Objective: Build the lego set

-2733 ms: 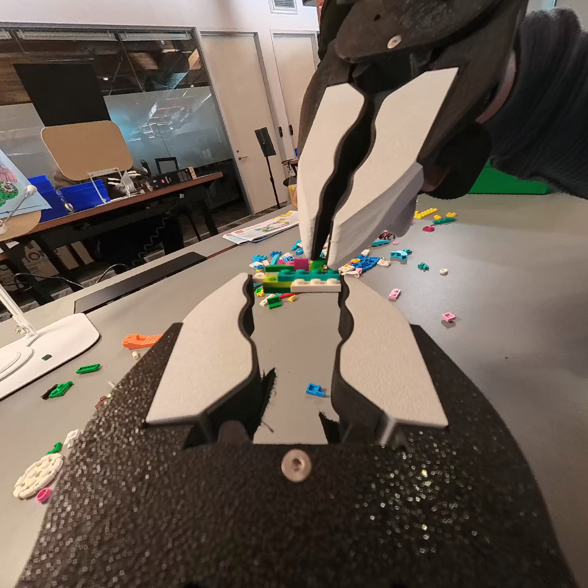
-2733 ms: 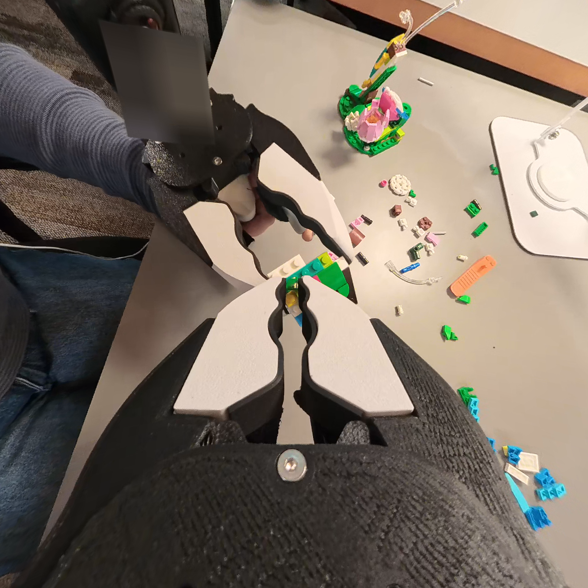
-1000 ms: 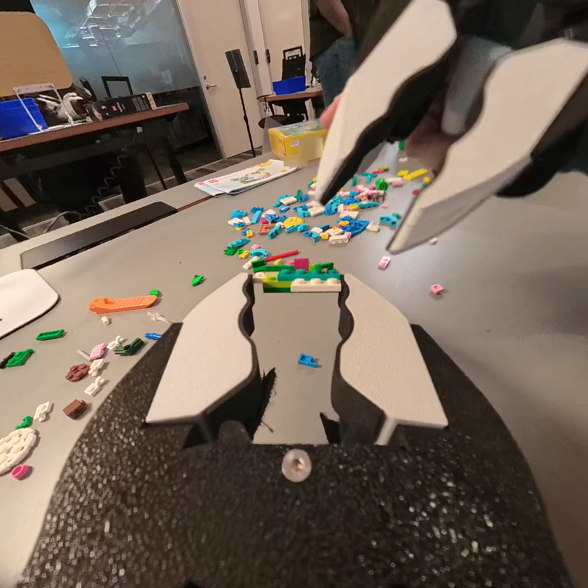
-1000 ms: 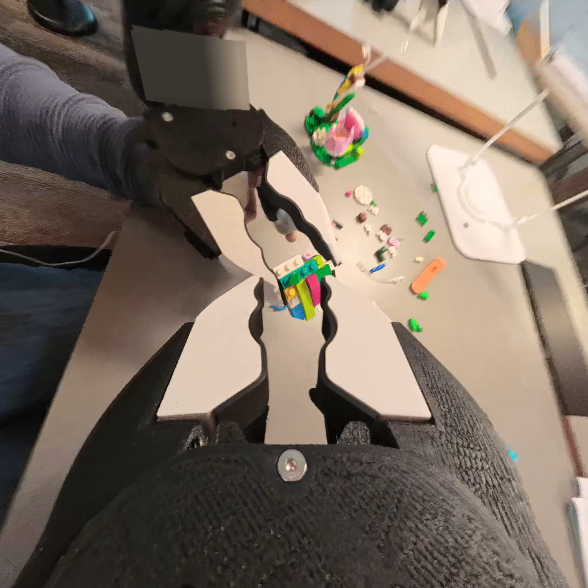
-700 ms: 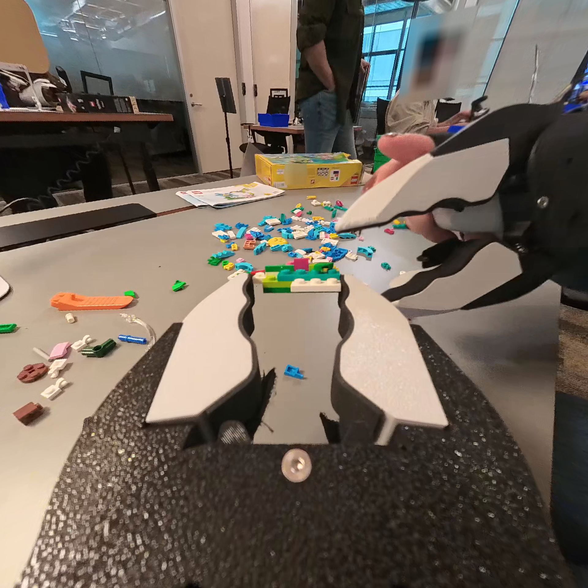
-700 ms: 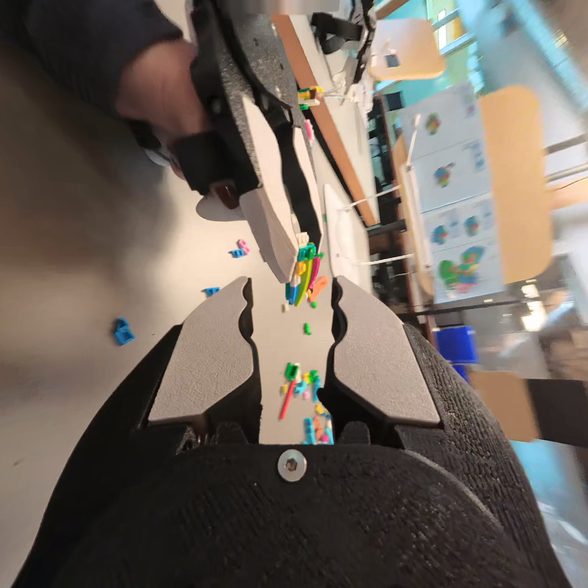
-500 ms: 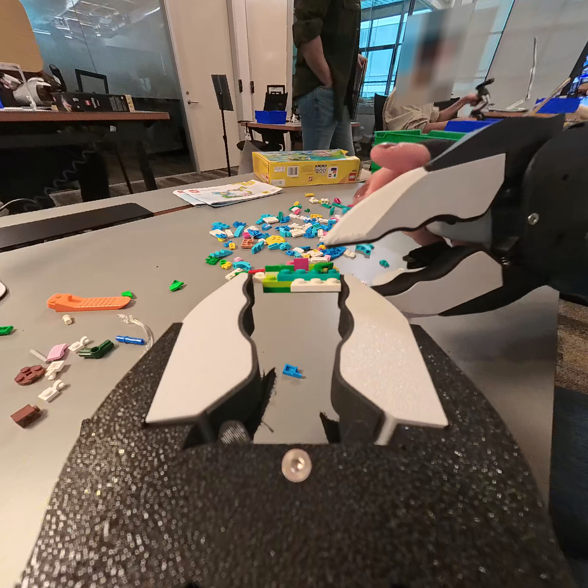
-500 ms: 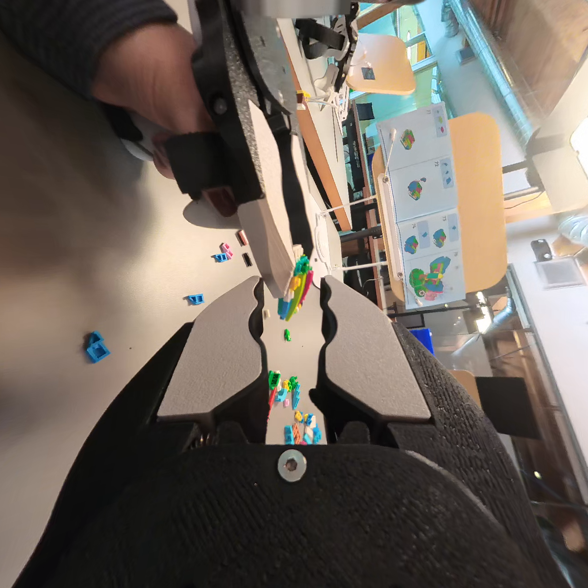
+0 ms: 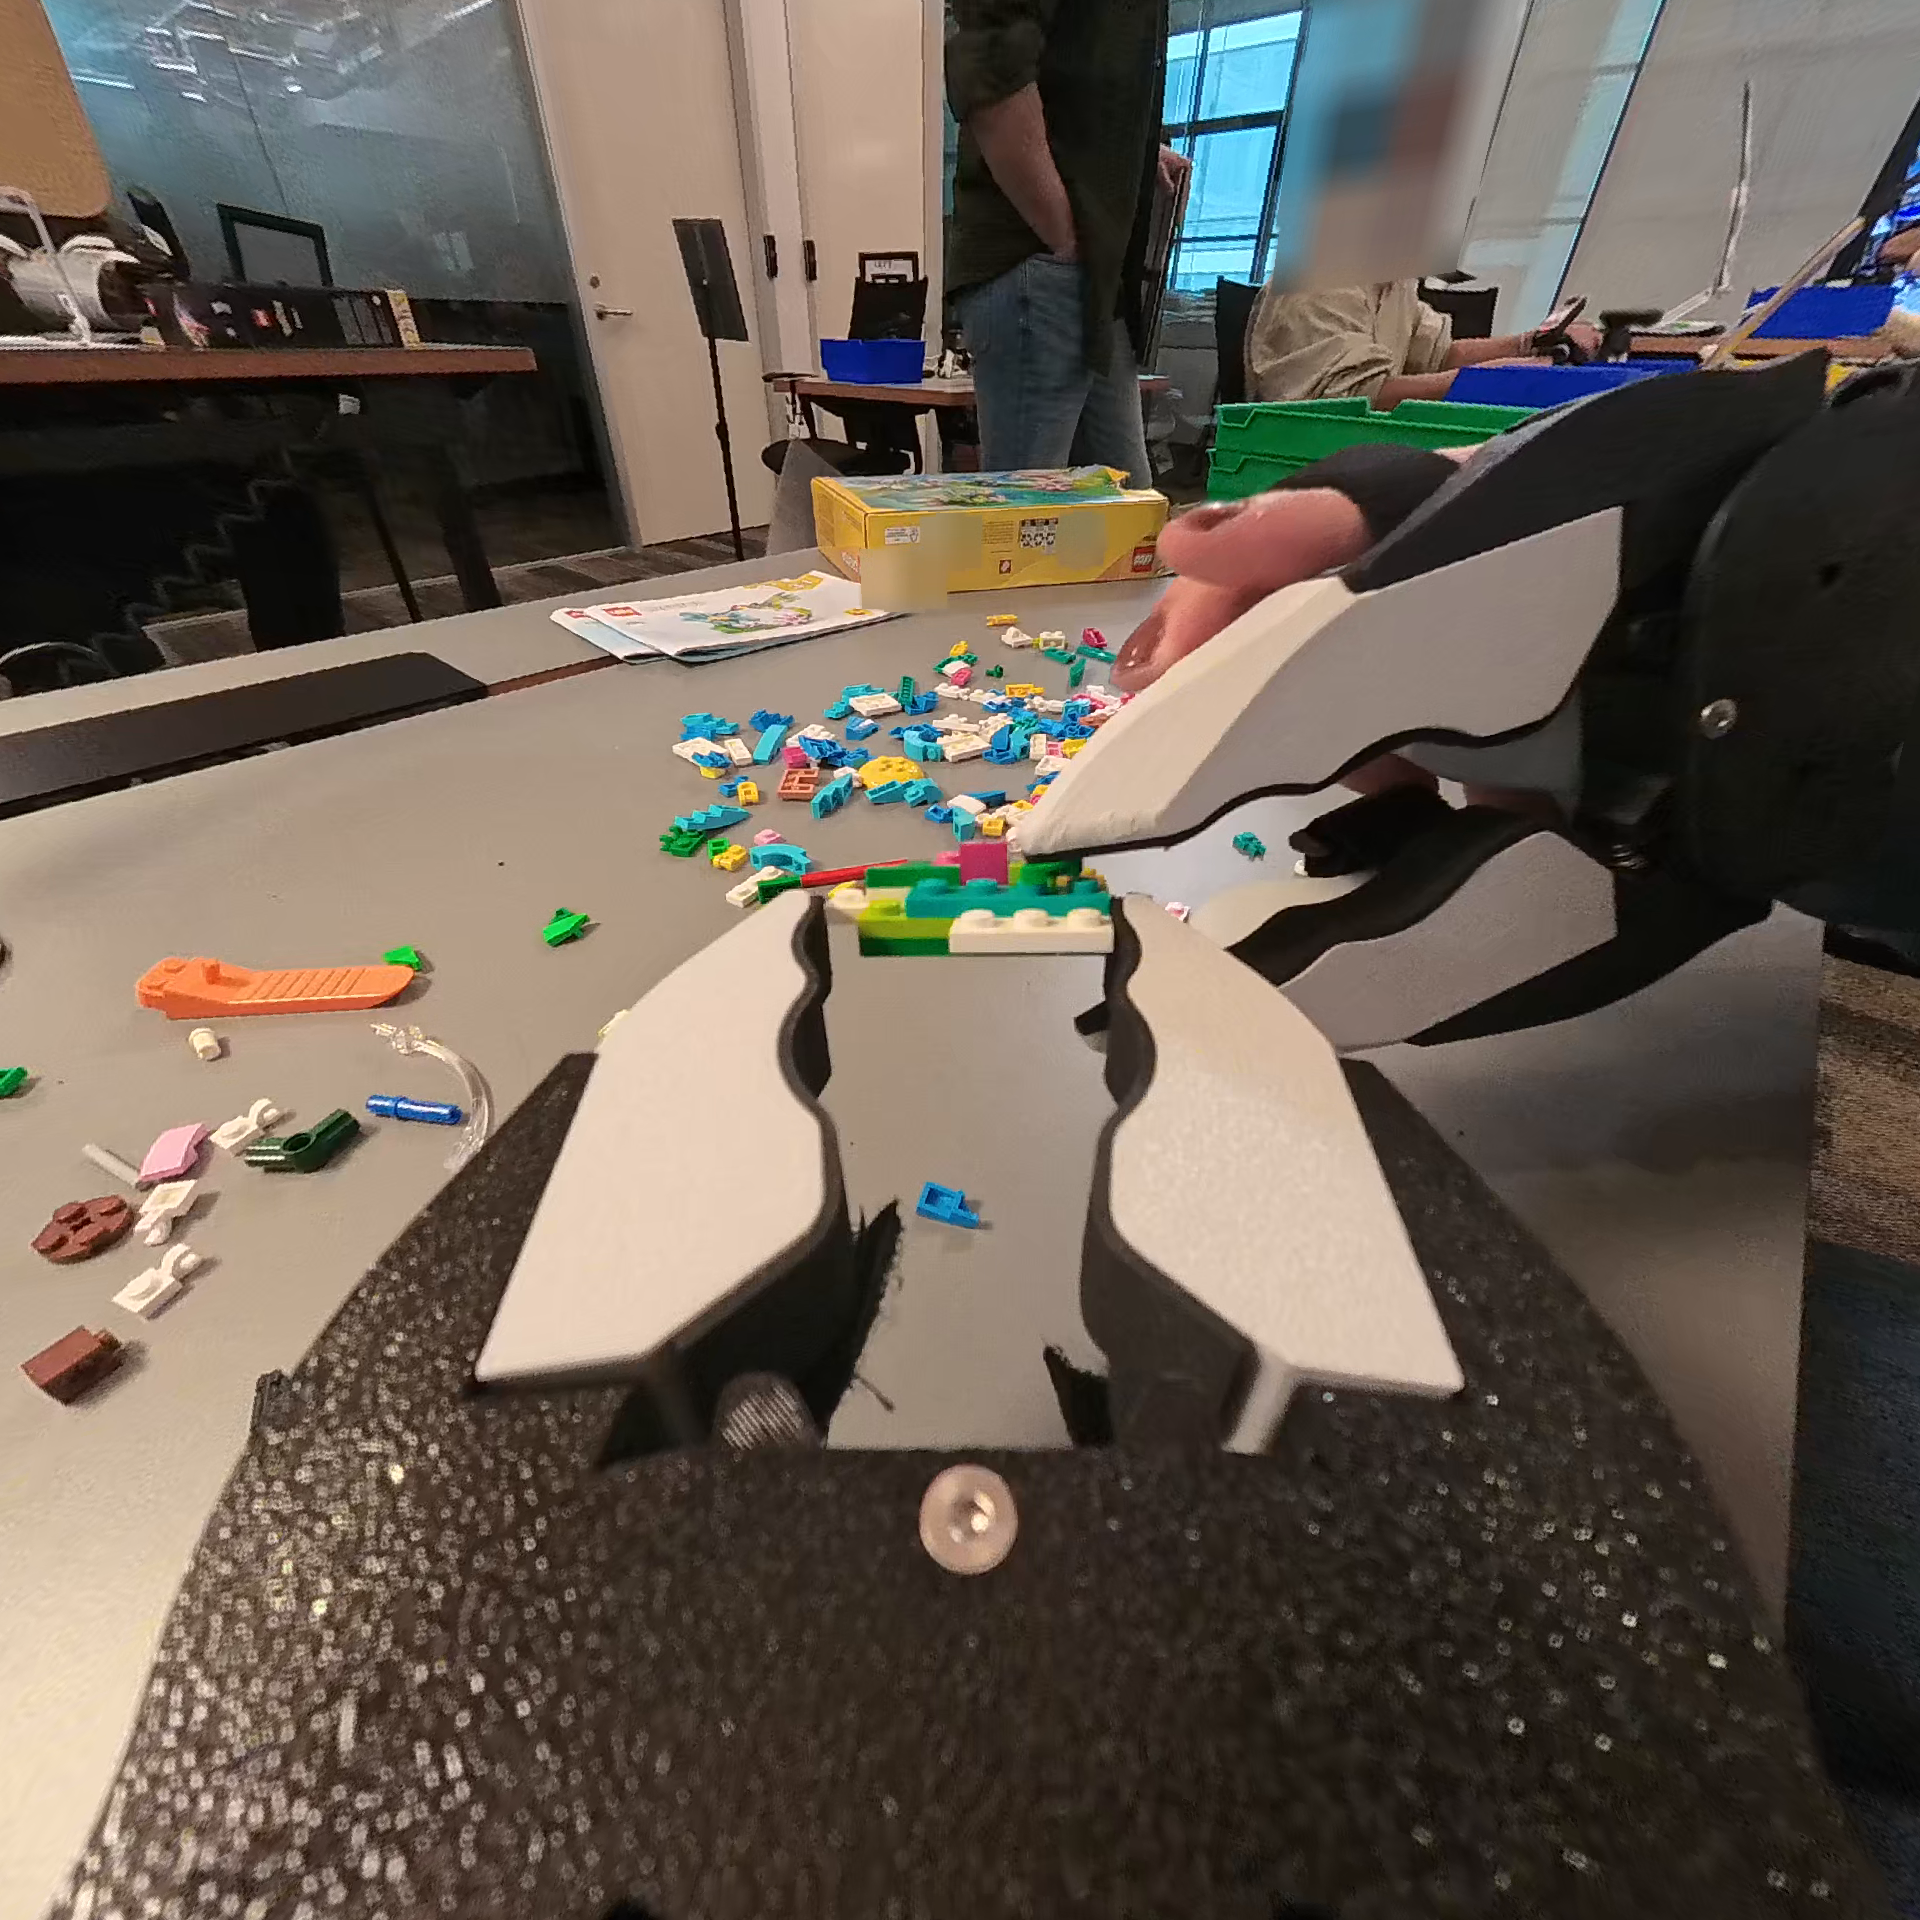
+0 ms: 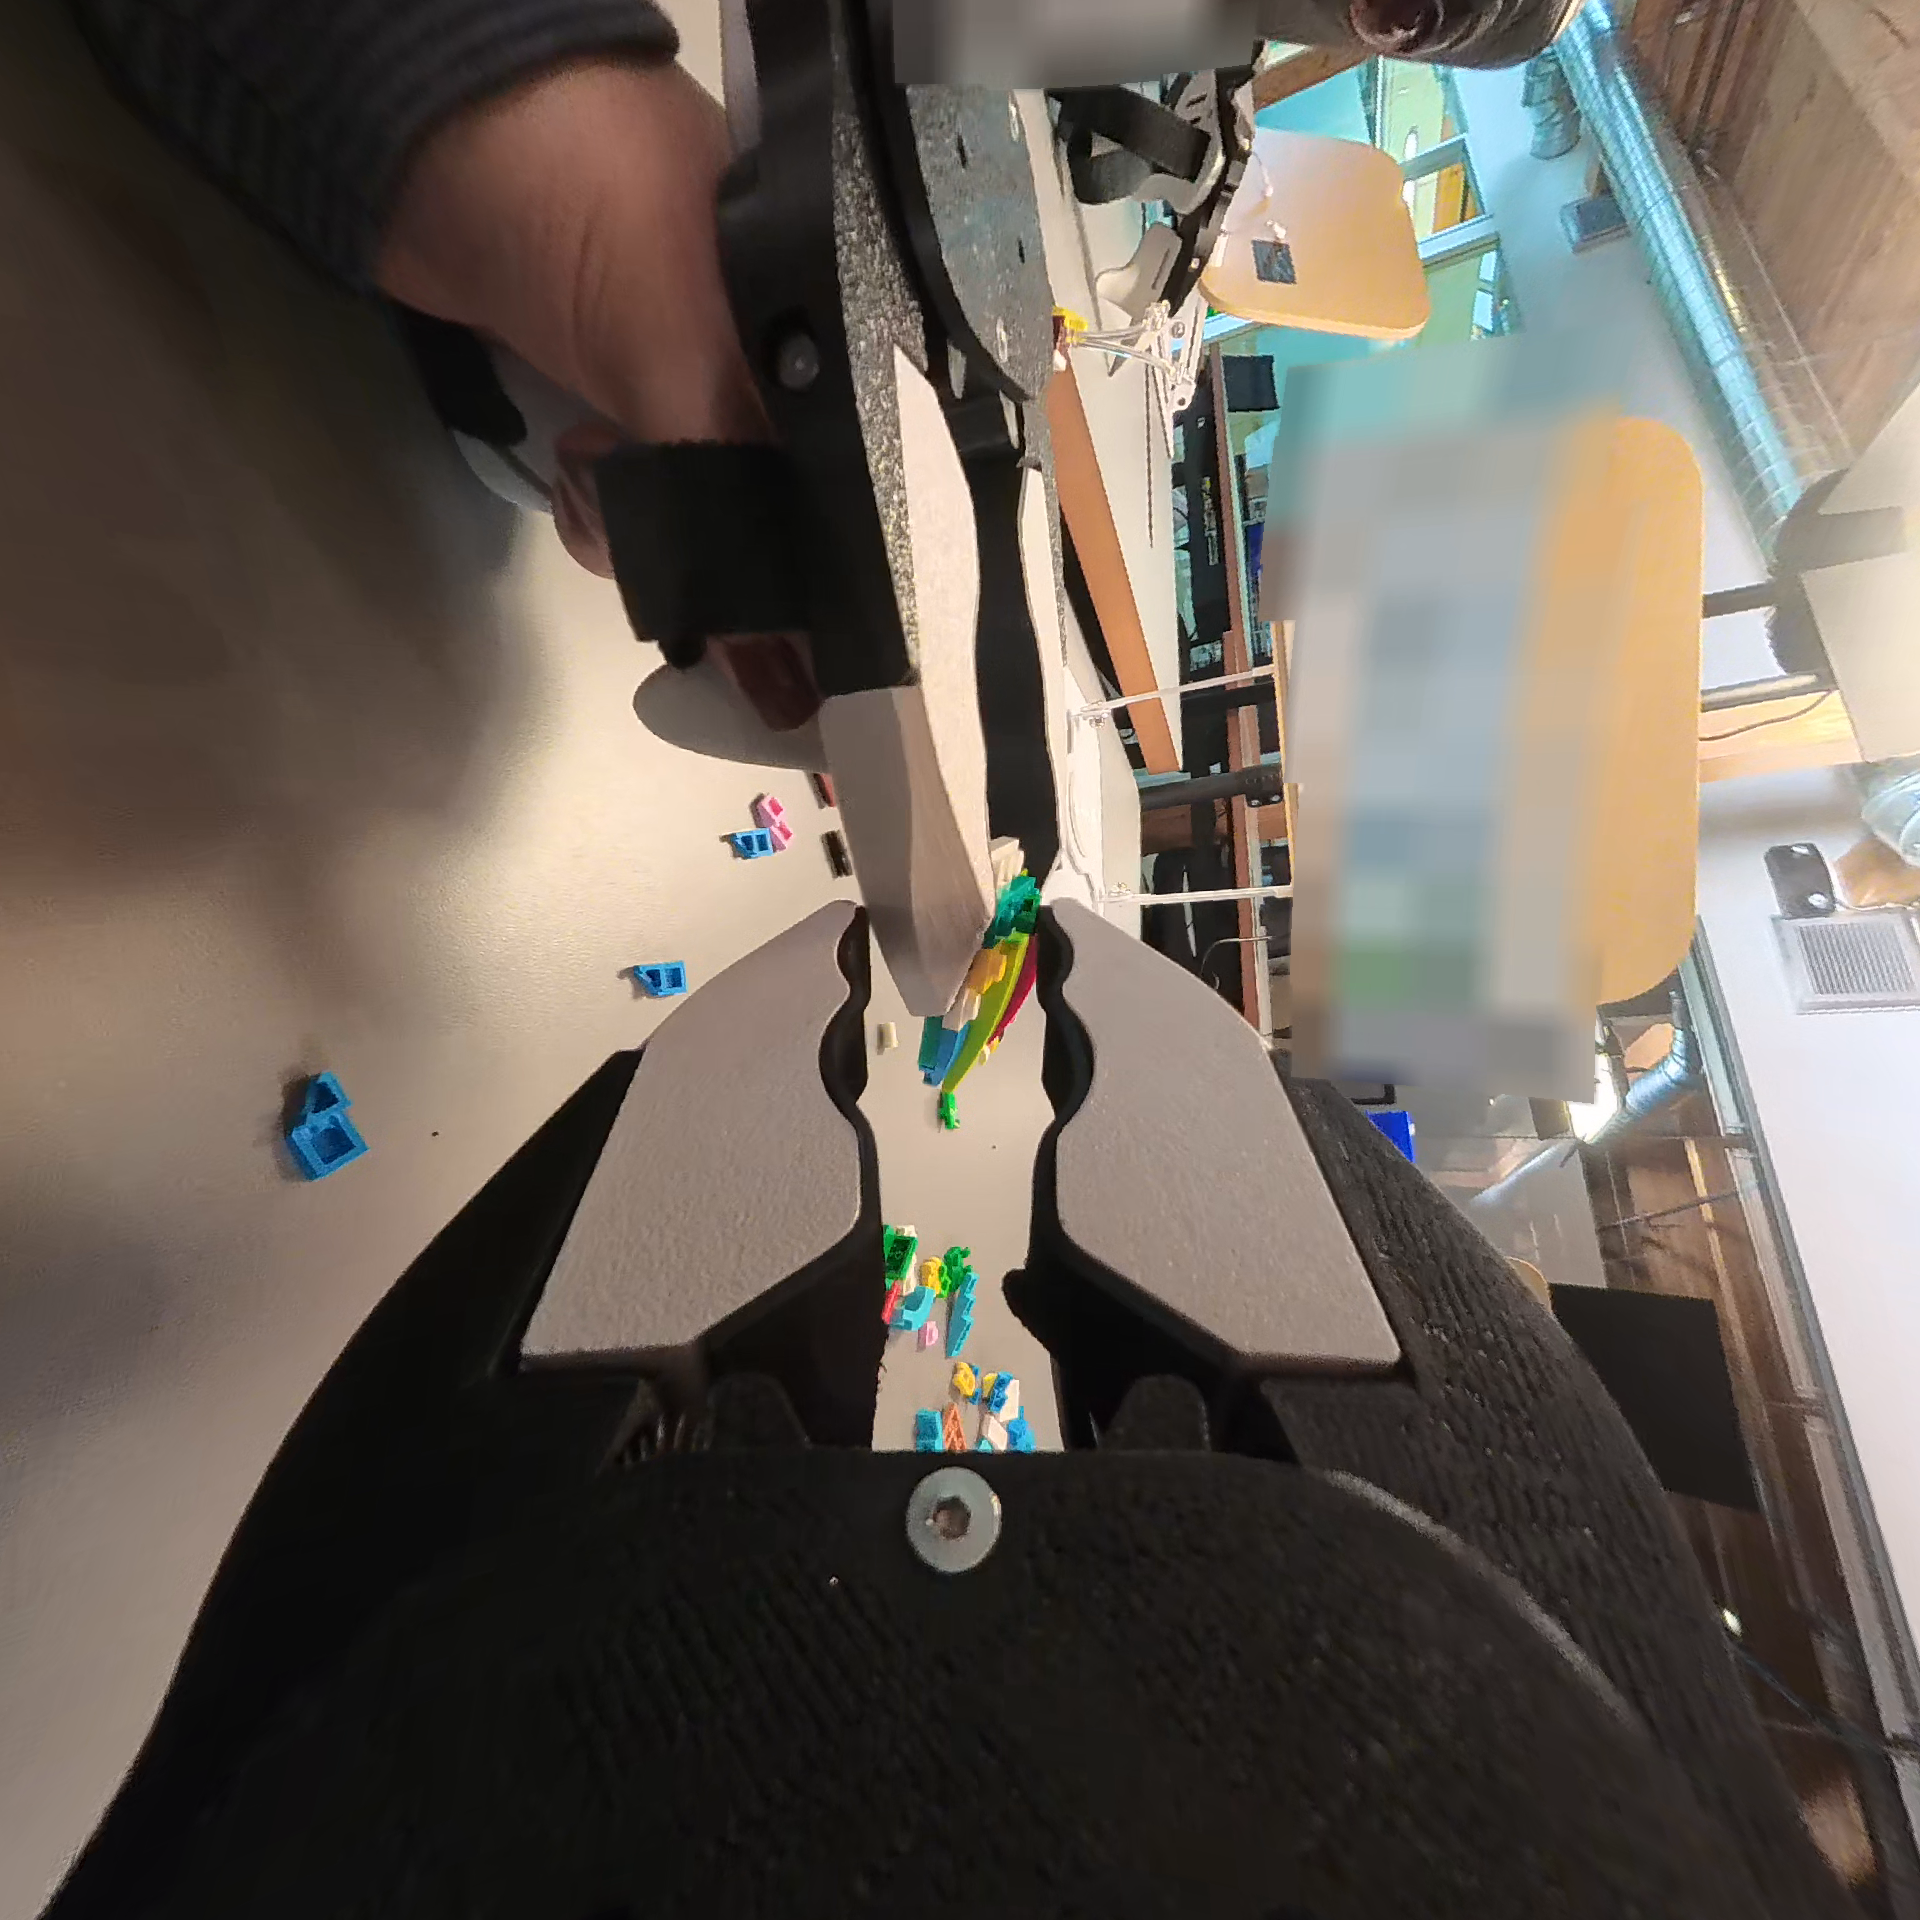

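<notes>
My left gripper [image 9: 968, 909] is shut on a small flat lego assembly [image 9: 997, 914] of green, teal, white and pink pieces, held by its ends between the fingertips, just above the grey table [image 9: 416, 831]. My right gripper [image 9: 1132, 894] comes in from the right, rolled on its side and open. Its upper fingertip [image 9: 1049, 836] rests on the assembly's top and its lower finger lies below to the right. In the right wrist view my right gripper [image 10: 951, 914] straddles the assembly [image 10: 1003, 956] and one finger of the left gripper [image 10: 925, 831].
A pile of loose pieces [image 9: 904, 748] lies beyond the assembly. An orange brick separator [image 9: 260, 987] and small scattered pieces [image 9: 156, 1195] lie to the left. A blue piece [image 9: 945, 1205] lies under my left gripper. A yellow box [image 9: 987, 530] and a booklet [image 9: 717, 623] lie farther back.
My right gripper swung down from above, rolled onto its side, and closed in from the right until its upper fingertip reached the assembly's top. My left gripper kept its hold.
</notes>
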A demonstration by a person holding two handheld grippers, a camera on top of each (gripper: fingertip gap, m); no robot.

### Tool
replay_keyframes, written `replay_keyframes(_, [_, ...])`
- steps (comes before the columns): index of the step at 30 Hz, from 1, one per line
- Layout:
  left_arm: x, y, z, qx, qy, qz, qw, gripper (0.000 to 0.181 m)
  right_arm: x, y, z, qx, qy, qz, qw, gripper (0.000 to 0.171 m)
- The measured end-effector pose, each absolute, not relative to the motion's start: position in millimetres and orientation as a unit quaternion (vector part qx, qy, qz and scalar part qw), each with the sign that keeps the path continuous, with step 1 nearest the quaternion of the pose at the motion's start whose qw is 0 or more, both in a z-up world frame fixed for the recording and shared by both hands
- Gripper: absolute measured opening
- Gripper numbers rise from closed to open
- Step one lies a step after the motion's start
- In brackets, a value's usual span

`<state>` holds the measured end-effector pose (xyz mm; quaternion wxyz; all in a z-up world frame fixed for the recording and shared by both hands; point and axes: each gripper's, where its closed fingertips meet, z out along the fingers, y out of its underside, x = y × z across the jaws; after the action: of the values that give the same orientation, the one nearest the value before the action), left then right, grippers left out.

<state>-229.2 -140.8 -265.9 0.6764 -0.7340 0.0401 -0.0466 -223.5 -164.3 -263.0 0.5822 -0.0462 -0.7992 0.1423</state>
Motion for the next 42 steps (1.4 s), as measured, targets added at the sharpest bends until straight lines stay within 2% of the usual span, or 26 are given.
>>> replay_keyframes(1, [-229, -141, -266, -0.734, 0.04, -0.046, 0.676, 0.051, -224, -164, -263, -0.047, -0.8, 0.142, 0.58, 0.029])
replay_keyframes(13, [-226, -140, -267, -0.736, 0.048, -0.041, 0.674, 0.051, -225, -162, -265, -0.04, -0.795, 0.12, 0.593, 0.028])
replay_keyframes(20, [-227, -141, -265, -0.731, 0.031, -0.075, 0.678, 0.051, -227, -163, -258, -0.022, -0.763, 0.09, 0.639, 0.022])
replay_keyframes(29, [-226, -142, -263, -0.725, 0.031, -0.072, 0.684, 0.051, -226, -164, -259, -0.022, -0.783, 0.096, 0.614, 0.022])
replay_keyframes(42, [-226, -145, -253, -0.697, 0.033, -0.082, 0.711, 0.051, -226, -167, -251, -0.047, -0.758, 0.13, 0.638, 0.02])
